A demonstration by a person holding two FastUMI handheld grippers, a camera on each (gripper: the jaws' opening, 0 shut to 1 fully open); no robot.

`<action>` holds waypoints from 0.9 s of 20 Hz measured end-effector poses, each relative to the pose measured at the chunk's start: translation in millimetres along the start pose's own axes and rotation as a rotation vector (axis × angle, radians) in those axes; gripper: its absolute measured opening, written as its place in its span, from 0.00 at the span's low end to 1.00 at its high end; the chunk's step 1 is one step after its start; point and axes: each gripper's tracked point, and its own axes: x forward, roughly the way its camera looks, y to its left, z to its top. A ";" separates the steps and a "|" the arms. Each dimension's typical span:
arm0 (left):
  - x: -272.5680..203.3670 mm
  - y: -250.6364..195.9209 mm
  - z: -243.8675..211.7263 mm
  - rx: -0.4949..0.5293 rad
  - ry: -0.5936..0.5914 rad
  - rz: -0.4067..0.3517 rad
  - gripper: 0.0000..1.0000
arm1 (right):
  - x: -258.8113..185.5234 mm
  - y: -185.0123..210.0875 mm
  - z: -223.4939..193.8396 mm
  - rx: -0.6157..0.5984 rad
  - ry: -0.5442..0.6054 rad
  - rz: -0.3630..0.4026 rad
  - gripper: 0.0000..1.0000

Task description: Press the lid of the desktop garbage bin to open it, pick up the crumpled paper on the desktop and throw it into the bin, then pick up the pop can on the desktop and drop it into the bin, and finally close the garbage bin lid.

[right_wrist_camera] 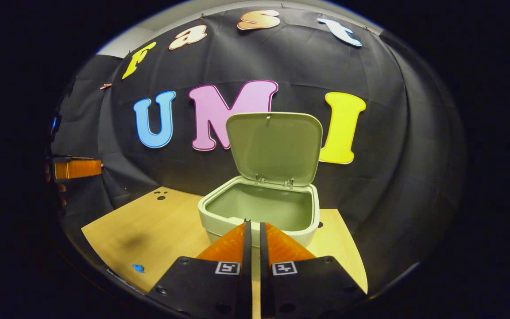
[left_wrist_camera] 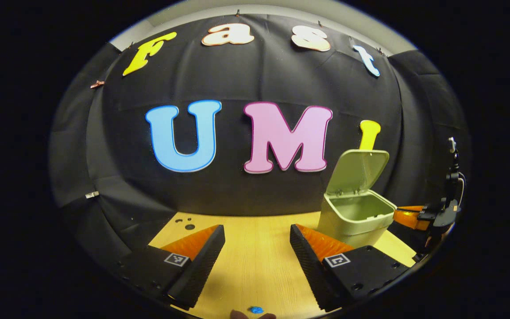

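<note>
The pale green garbage bin (left_wrist_camera: 353, 227) stands at the right of the wooden table (left_wrist_camera: 255, 266), its lid (left_wrist_camera: 359, 170) tipped up and back and its inside bare as far as I can see. My left gripper (left_wrist_camera: 257, 230) is open over the table, left of the bin, with nothing between its fingers. My right gripper (right_wrist_camera: 255, 223) is shut on nothing, its tips just before the bin's front rim (right_wrist_camera: 213, 216), under the raised lid (right_wrist_camera: 275, 148). The right gripper (left_wrist_camera: 407, 218) also appears beside the bin in the left gripper view.
A small blue mark (right_wrist_camera: 138, 268) lies near the table's front edge. Dark holes (right_wrist_camera: 161, 197) sit near the table's far left corner (right_wrist_camera: 148, 230). The left gripper (right_wrist_camera: 78, 169) shows far left with a hand behind it. Black cloth walls the booth close behind the bin.
</note>
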 end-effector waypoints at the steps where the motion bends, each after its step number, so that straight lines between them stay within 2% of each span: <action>1: 0.9 1.7 -14.9 0.008 0.027 0.002 0.95 | -2.0 2.7 -2.3 0.000 0.003 0.006 0.14; 2: 1.4 4.2 -28.9 0.018 0.056 0.005 0.95 | -4.7 5.1 -3.2 0.001 0.006 0.012 0.20; 4: 1.5 7.0 -60.5 0.030 0.114 0.002 0.95 | -8.7 9.9 -6.1 0.004 0.012 0.025 0.27; 7: 0.9 5.7 -105.3 0.039 0.191 -0.026 0.95 | -12.1 14.7 -14.0 0.003 0.031 0.033 0.31; 13: -8.0 1.3 -206.1 0.014 0.395 -0.082 0.90 | -15.6 20.0 -21.0 0.002 0.061 0.047 0.32; 18: -15.8 -2.4 -262.2 0.017 0.521 -0.106 0.83 | -18.6 21.8 -28.9 -0.011 0.085 0.050 0.37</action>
